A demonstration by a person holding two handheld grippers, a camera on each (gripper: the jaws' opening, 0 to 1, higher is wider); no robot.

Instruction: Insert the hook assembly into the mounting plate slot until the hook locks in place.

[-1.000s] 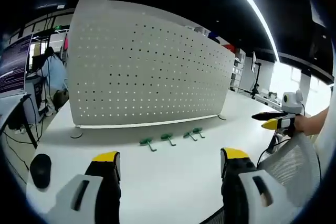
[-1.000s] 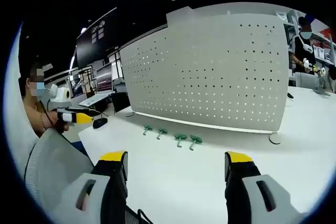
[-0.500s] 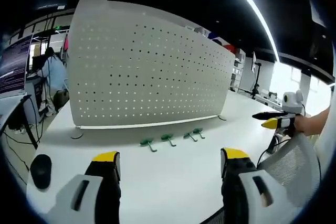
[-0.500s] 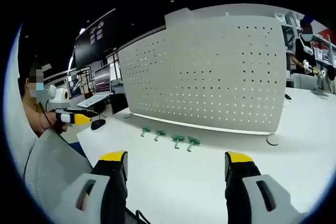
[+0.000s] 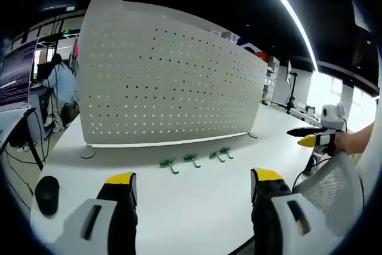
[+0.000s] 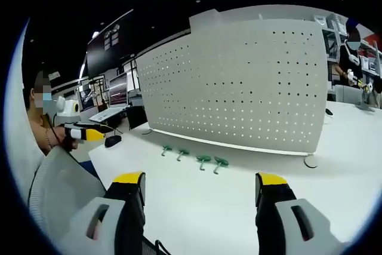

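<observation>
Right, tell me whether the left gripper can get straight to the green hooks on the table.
Probably yes. The left gripper is open, holds nothing, and bare table lies between it and the green hooks in front of the pegboard.

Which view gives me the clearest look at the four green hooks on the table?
The right gripper view: the green hooks lie nearer its centre, their heads a little easier to tell apart. The left gripper view shows the same row in front of the pegboard, slightly smaller.

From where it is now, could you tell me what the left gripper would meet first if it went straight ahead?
Probably one of the small green hooks lying on the white table, with the white perforated panel standing behind them. Depth is unclear. The left gripper has its jaws open and empty.
</observation>
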